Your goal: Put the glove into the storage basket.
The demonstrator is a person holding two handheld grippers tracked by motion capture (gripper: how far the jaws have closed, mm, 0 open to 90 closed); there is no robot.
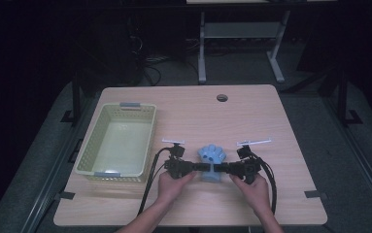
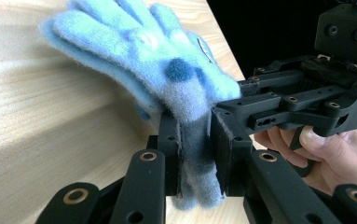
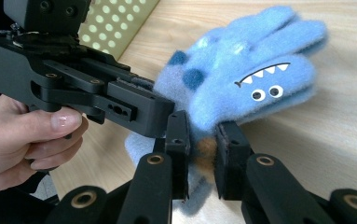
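Note:
A fuzzy blue glove [image 1: 211,156] with a monster face [image 3: 262,86] lies on the wooden table [image 1: 251,116], fingers pointing away from me. My left gripper [image 1: 201,167] comes in from the left and is shut on the glove's grey cuff [image 2: 195,149]. My right gripper [image 1: 224,168] comes in from the right and is shut on the same cuff [image 3: 203,156], opposite the left one. In the left gripper view the glove [image 2: 157,60] spreads above the jaws. The other gripper [image 2: 302,100] meets it from the side.
A pale green plastic basket [image 1: 102,121] stands empty at the table's left. Two small white strips [image 1: 173,141] [image 1: 254,141] lie just beyond the grippers. A round cable hole [image 1: 222,97] sits near the far edge. A desk frame [image 1: 239,34] stands on the floor behind.

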